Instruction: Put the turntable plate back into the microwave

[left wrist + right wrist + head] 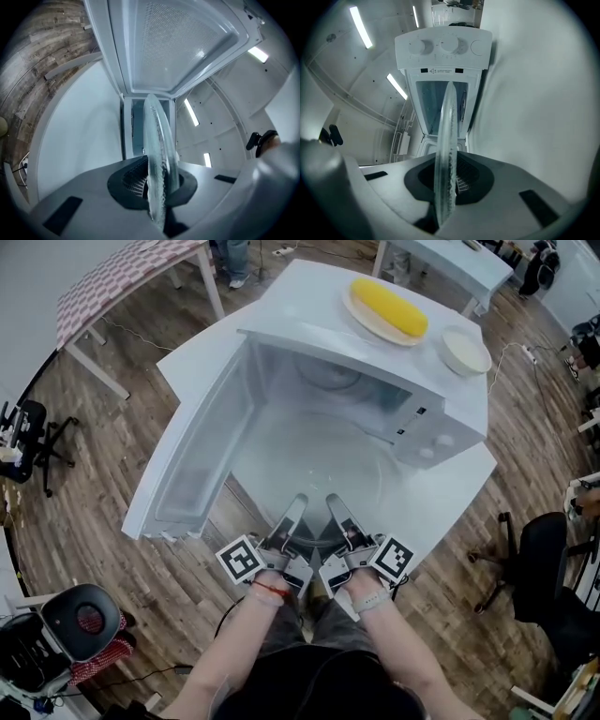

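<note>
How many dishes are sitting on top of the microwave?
2: a plate bearing a corn cob on the microwave top, and a white bowl beside it, nearer the right edge. None seems hidden.

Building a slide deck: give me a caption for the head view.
Left claw and right claw hold the glass turntable plate at the open microwave.

Print on the microwave's control panel is too small to read.

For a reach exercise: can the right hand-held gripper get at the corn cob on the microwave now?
Probably not yet. The right hand-held gripper is shut on the glass turntable plate, shared with the left hand-held gripper. The corn cob lies uncovered atop the microwave; the grip is the obstacle.
</note>
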The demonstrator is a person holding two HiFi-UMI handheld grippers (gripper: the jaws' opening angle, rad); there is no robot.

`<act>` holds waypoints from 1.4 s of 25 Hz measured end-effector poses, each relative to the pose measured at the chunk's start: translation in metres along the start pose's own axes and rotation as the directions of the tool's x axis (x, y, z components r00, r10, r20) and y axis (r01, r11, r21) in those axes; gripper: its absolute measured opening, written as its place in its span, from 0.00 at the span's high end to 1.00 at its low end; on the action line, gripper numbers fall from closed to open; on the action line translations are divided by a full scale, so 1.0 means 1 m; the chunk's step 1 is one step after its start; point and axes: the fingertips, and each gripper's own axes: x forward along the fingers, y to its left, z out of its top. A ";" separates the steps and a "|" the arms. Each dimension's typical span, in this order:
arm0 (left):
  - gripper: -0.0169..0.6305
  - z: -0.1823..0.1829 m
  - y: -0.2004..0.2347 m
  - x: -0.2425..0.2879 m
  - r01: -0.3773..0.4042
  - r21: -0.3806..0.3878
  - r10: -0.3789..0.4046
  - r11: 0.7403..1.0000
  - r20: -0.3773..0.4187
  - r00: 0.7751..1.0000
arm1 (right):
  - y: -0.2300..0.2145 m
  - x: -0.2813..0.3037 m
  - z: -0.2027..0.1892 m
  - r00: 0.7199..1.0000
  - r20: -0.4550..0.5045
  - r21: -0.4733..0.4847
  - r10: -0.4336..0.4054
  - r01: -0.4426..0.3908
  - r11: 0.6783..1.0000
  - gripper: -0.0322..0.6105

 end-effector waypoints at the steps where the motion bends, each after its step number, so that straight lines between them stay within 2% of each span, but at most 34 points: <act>1: 0.92 0.001 0.001 0.002 0.003 -0.001 -0.003 1.000 -0.003 1.000 | 0.000 0.002 0.001 1.000 0.004 0.000 0.000 0.000 1.000 0.89; 18: 0.92 0.016 0.024 0.040 -0.012 -0.019 0.010 1.000 -0.060 0.998 | -0.019 0.027 0.029 0.997 0.067 0.001 -0.025 0.025 1.000 0.89; 35: 0.92 0.033 0.035 0.069 0.011 -0.004 -0.011 1.000 -0.086 0.996 | -0.030 0.051 0.050 0.995 0.103 -0.016 -0.020 0.022 1.000 0.89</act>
